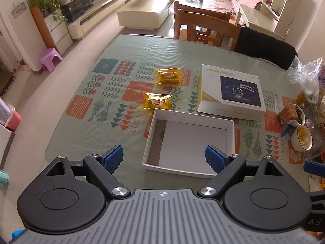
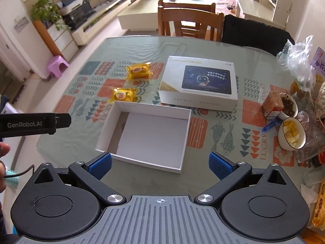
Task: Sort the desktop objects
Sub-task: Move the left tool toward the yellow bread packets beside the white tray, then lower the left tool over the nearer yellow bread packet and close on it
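An open white box (image 1: 231,136) (image 2: 105,128) lies empty on the table in front of both grippers. Two yellow snack packets lie beyond its far left corner: the near one (image 1: 157,101) (image 2: 122,95) almost touches the box, the far one (image 1: 168,75) (image 2: 138,70) lies behind it. The box lid (image 1: 231,89) (image 2: 200,83), printed with a tablet picture, lies behind the box to the right. My left gripper (image 1: 164,159) is open and empty above the box's near edge. My right gripper (image 2: 160,164) is open and empty at the box's near right corner.
Bowls of food (image 2: 292,135), a small carton (image 2: 272,103) and plastic bags (image 2: 298,61) crowd the table's right side. Wooden chairs (image 2: 191,24) stand at the far edge. The left gripper's body (image 2: 30,124) shows at the right wrist view's left edge. A patterned cloth (image 1: 105,105) covers the table.
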The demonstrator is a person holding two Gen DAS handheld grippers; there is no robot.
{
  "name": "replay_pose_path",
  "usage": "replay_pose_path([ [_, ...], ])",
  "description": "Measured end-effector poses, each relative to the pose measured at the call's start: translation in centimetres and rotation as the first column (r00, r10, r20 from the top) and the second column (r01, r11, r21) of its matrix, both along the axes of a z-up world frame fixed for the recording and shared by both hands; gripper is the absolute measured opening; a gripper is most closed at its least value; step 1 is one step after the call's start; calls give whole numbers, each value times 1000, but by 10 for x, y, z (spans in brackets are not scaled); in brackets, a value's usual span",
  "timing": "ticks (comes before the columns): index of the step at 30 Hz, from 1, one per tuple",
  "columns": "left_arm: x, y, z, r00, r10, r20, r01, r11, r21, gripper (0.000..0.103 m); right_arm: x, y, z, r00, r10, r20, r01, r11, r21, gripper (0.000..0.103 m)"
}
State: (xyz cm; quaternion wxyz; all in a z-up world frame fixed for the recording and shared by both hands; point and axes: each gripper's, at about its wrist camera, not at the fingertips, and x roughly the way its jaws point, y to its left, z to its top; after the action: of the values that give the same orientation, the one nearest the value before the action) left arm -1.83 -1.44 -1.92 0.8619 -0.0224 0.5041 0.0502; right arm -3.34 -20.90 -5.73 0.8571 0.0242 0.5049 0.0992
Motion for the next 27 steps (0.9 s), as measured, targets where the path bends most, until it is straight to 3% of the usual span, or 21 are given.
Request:
replay_pose_path([
  [9,57,39,-12,998,-47,-28,46,998,-33,103,54,43,-4,999,-35,-15,35,999,0,103],
  [14,99,80,-33,998,-1,-59,-9,986,-167,103,89,63,-12,997,-69,-40,69,998,4,103],
  [18,128,116,-57,987,120,-103,-145,949,-281,103,114,72,-23,991,-115,-62,115,993,3,103],
  [20,144,127,-68,984,136,-116,-163,949,-268,103,126,74,-28,987,-141,-76,142,990,0,103],
  [27,187,121,-95,991,-7,-135,-15,987,-159,103,159,96,-42,971,-203,-129,202,979,-20,103],
])
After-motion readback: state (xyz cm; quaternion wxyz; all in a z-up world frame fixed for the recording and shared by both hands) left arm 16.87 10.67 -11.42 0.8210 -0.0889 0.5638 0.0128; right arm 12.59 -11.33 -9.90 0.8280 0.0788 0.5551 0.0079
